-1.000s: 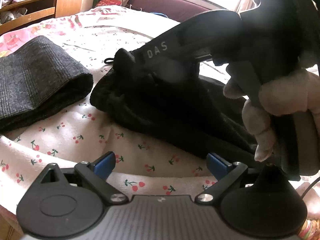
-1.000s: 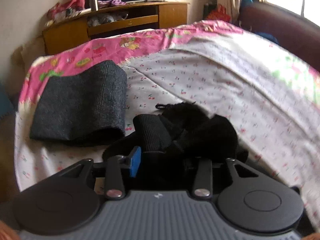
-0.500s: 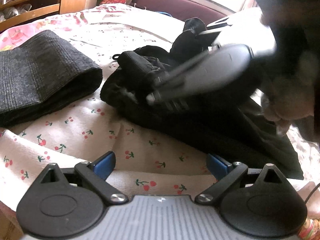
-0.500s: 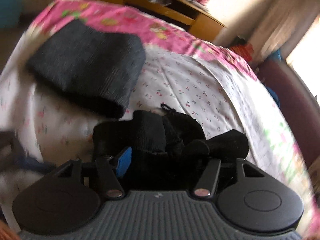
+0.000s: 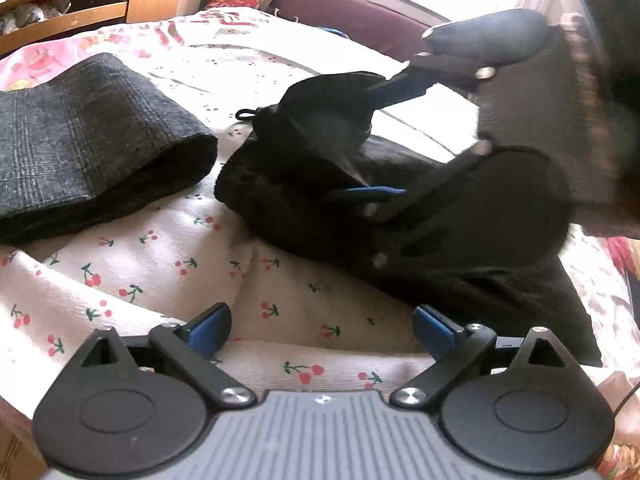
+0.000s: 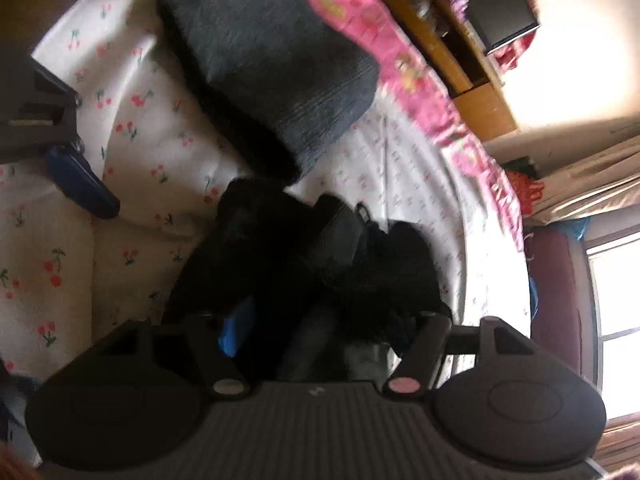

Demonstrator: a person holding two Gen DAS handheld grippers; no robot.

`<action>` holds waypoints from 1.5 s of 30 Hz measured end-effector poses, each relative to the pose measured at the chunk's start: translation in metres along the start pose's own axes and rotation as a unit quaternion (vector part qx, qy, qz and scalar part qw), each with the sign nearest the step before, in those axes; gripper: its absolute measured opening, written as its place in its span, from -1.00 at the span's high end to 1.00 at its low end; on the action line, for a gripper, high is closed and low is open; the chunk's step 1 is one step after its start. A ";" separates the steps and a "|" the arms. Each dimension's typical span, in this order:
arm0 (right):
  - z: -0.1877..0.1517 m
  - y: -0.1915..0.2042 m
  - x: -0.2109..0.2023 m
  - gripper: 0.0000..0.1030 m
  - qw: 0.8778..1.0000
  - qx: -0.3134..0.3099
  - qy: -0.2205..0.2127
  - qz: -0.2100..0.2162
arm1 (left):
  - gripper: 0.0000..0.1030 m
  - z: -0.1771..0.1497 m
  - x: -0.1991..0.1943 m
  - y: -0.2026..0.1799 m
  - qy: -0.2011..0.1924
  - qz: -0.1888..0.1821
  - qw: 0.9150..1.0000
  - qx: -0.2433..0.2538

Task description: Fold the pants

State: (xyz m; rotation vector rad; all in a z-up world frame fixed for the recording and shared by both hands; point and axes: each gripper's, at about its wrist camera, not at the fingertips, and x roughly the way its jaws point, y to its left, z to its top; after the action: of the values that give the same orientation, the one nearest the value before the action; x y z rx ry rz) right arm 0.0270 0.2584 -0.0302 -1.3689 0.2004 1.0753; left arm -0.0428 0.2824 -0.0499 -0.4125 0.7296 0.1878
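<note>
A: Left tool (image 5: 322,326) first: its blue-padded fingers stand wide apart with nothing between them, low over the cherry-print bed sheet (image 5: 168,256).

B: And the right tool (image 5: 380,140)?

A: Seen from the left wrist, it comes in from the right, tilted, with its blue pads on either side of a raised bunch of the black pants (image 5: 320,168). From its own camera the right tool (image 6: 320,320) has black cloth filling the gap between its fingers, so it is clamped on the pants.

B: Where do the pants lie?

A: On the bed, just past the left tool, a dark crumpled heap with one edge lifted in the right tool's grip. A small drawstring loop sticks out at the far left side.

B: Anything beyond them?

A: A folded grey checked garment (image 5: 84,140) lies on the sheet just left of the pants, not touching as far as I can tell. Farther back are a pink patterned cover and a wooden shelf unit (image 5: 80,8).

B: Any writing to read?

A: None legible; both views are blurred on the tool bodies.
</note>
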 end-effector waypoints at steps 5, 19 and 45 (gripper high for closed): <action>-0.010 0.000 -0.011 -0.29 1.000 0.022 -0.011 -0.011 | -1.00 0.001 -0.004 0.000 -0.002 0.003 1.000 -0.001; -0.092 -0.118 -0.037 -0.35 0.866 0.451 -0.132 0.172 | -1.00 0.039 -0.043 -0.006 -0.100 0.015 0.994 0.032; -0.097 -0.139 0.042 0.49 0.832 0.529 -0.062 0.152 | -1.00 0.042 0.025 -0.039 -0.045 0.080 0.995 0.040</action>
State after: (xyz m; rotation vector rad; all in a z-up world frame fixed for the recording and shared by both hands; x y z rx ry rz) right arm 0.1919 0.2200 0.0106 -0.2549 0.8085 1.0369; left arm 0.0129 0.2657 -0.0277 -0.2666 0.6787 0.3250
